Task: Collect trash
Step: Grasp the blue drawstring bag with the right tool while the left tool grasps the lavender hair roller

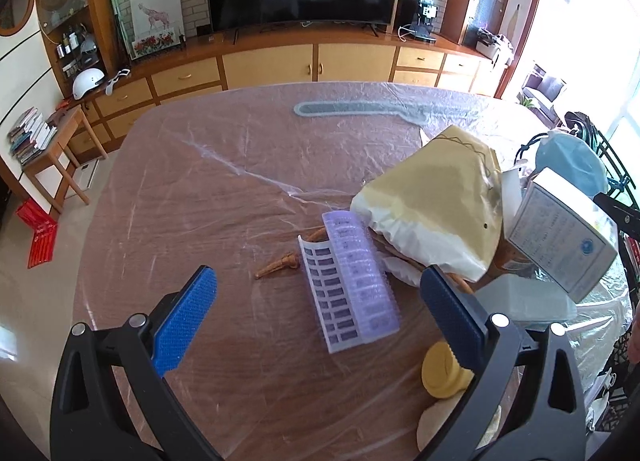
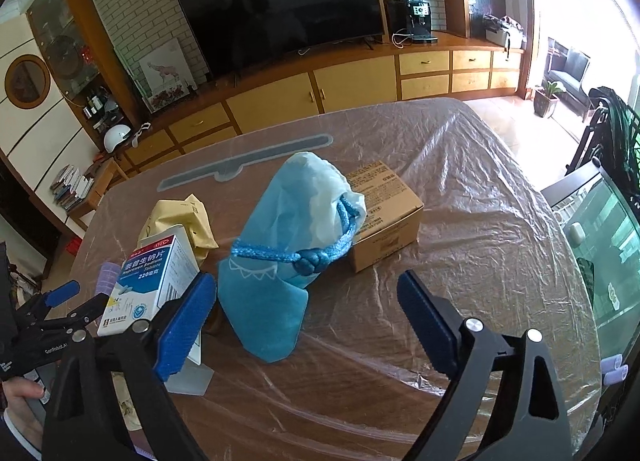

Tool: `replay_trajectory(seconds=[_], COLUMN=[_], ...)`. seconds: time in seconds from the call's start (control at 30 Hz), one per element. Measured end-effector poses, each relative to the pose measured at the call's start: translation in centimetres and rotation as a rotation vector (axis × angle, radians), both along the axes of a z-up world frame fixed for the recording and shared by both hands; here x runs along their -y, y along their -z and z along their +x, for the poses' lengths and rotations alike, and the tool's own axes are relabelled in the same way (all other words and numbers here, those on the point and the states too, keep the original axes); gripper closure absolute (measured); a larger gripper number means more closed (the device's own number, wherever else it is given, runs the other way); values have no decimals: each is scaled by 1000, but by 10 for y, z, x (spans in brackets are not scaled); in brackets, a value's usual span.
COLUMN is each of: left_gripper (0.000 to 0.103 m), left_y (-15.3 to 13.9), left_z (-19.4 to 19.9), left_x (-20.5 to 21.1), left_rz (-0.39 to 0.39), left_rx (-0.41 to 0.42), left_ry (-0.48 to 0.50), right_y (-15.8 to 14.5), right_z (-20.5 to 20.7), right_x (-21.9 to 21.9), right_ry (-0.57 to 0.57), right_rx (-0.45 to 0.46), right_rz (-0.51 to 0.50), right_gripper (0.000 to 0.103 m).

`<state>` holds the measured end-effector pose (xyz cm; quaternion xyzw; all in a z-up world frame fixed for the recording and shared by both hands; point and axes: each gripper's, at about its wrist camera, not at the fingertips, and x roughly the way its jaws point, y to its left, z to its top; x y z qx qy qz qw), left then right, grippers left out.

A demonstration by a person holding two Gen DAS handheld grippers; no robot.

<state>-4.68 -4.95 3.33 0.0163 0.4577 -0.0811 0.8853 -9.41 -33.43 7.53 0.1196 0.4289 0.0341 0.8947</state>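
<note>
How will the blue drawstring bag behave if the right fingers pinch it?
The blue drawstring bag looks like thin fabric, so it would probably fold and sag. It stands tilted, so a push may tip it. Its knotted cord seems the firmer grip.

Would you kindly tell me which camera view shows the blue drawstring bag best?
The right wrist view: the blue drawstring bag sits centre frame, whole, with its knotted cord visible. The left wrist view shows only a blue sliver of it at the far right, behind the medicine box.
</note>
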Motion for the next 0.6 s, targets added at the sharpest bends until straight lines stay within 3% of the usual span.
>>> replay_trajectory(seconds=[0.2, 0.33, 0.5, 0.6], left_gripper=[6, 17, 21, 21], left_y=[4, 9, 10, 11], left_z=[7, 12, 14, 16], left_x=[1, -1, -2, -1], left_rz=[-27, -48, -70, -68], left_rx=[-24, -64, -74, -85], left_ry=[14, 14, 23, 29], right_y=[8, 15, 34, 40], right_z=[11, 24, 39, 44], right_x=[-5, 1, 2, 1], right_ry=[2, 28, 45, 53], right_rx=[-16, -61, -144, -169], right_rz=[28, 141, 250, 262], right_gripper=[16, 18, 21, 21])
